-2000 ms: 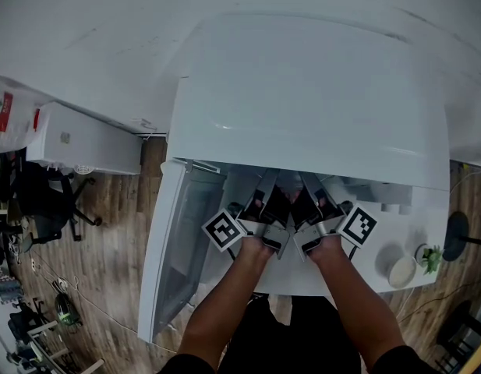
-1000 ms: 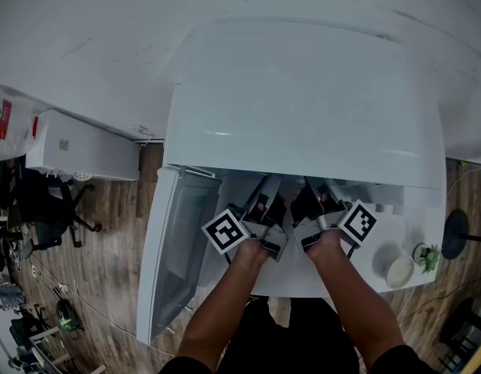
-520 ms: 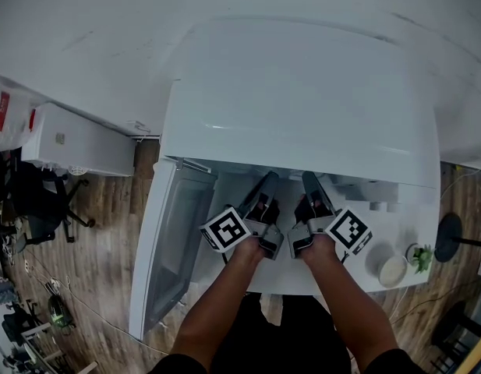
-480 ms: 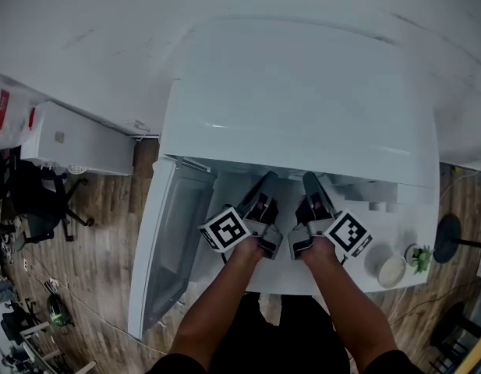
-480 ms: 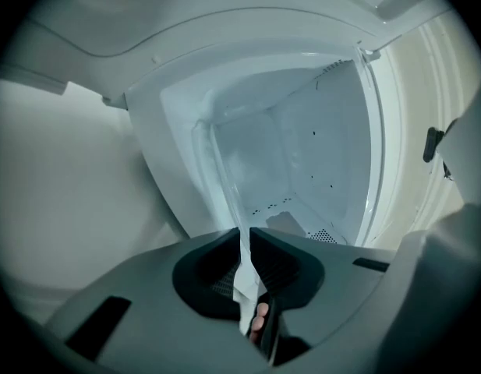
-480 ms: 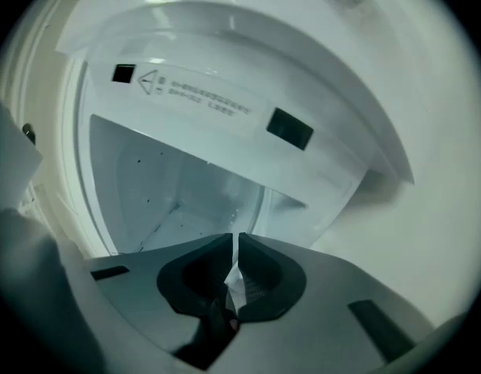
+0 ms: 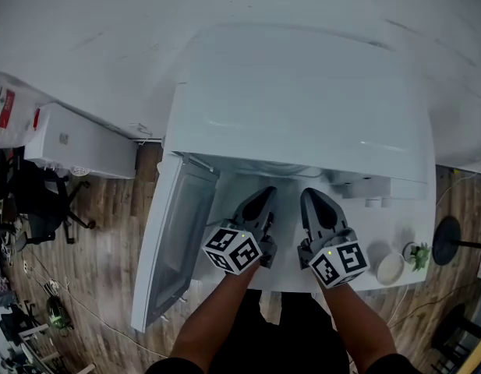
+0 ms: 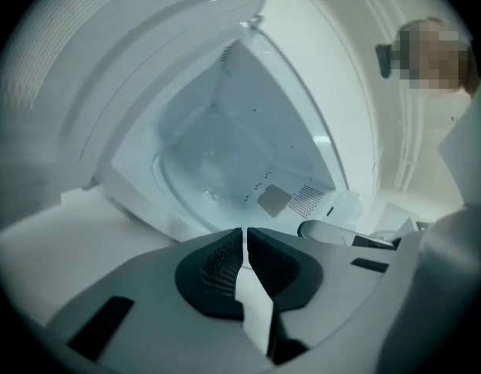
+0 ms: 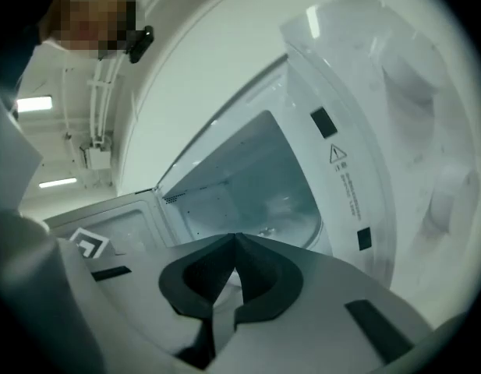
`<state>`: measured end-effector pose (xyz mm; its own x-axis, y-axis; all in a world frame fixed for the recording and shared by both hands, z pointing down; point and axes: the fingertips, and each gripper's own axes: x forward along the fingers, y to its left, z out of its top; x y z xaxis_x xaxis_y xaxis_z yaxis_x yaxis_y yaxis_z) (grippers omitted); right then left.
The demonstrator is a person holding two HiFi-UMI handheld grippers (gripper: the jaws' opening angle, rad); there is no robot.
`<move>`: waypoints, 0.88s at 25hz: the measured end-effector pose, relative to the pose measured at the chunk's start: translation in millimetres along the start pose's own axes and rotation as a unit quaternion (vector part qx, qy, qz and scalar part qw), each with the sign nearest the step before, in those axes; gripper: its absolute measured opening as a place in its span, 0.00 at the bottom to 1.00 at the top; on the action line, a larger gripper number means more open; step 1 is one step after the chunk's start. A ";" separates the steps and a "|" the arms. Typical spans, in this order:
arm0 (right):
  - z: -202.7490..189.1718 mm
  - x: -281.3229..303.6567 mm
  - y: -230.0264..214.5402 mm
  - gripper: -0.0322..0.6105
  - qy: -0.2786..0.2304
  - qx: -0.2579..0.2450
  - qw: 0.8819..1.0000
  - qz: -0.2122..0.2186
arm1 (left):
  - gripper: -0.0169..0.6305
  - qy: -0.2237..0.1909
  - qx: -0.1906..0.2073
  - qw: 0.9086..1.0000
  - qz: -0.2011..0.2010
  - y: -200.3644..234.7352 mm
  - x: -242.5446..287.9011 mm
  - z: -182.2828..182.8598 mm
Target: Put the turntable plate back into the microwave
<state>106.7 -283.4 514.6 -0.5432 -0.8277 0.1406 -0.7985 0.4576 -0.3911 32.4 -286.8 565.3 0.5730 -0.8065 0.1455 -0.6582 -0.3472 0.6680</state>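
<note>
My left gripper's (image 8: 244, 234) jaws are closing, down to a thin slit, with nothing between them. My right gripper's (image 9: 235, 240) jaws meet at the tips, empty. Just beyond both, the clear round glass turntable plate (image 8: 217, 162) lies on the cavity floor of the boxy white microwave (image 7: 302, 100). Only the right gripper view shows the front frame's warning-triangle label (image 9: 339, 156), its print too small to read. Only the head view shows the microwave's white door (image 7: 174, 240) swung open leftward.

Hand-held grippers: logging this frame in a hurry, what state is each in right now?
Left hand-held gripper: jaws closing, almost together, nothing between them.
Right hand-held gripper: closed, empty.
</note>
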 end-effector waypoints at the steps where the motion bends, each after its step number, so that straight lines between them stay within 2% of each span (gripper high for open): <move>1: 1.1 -6.1 4.3 0.08 -0.002 -0.020 1.000 0.000 | 0.08 0.000 0.037 0.999 0.000 -7.5 -5.6 2.0; 5: 2.9 -24.1 17.0 0.08 -0.001 -0.059 0.998 0.001 | 0.08 -0.012 0.160 0.987 0.014 -32.0 -27.2 16.2; 8: 7.4 -33.0 27.4 0.08 0.000 -0.075 0.997 0.006 | 0.07 -0.021 0.250 0.967 0.039 -45.5 -44.2 26.9; 10: 12.1 -38.2 36.8 0.08 0.000 -0.089 0.996 0.013 | 0.07 -0.020 0.296 0.954 0.043 -56.6 -54.2 30.2; 11: 14.9 -40.8 41.6 0.08 -0.001 -0.095 0.995 0.016 | 0.07 -0.018 0.306 0.951 0.041 -61.6 -58.7 30.7; 13: 19.9 -46.0 49.9 0.08 0.000 -0.104 0.994 0.022 | 0.07 -0.013 0.309 0.950 0.039 -68.1 -67.5 29.8; 18: 30.5 -54.4 72.0 0.08 0.008 -0.131 0.991 0.035 | 0.07 -0.001 0.297 0.954 0.038 -76.8 -83.9 26.8; 22: 38.8 -60.5 90.3 0.08 0.002 -0.138 0.990 0.043 | 0.07 -0.006 0.285 0.958 0.033 -86.9 -94.1 30.3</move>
<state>77.6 -204.6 435.5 -0.6128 -0.7809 0.1208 -0.7894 0.5980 -0.1387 20.9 -195.3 471.5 0.5181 -0.8399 0.1619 -0.8541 -0.4980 0.1499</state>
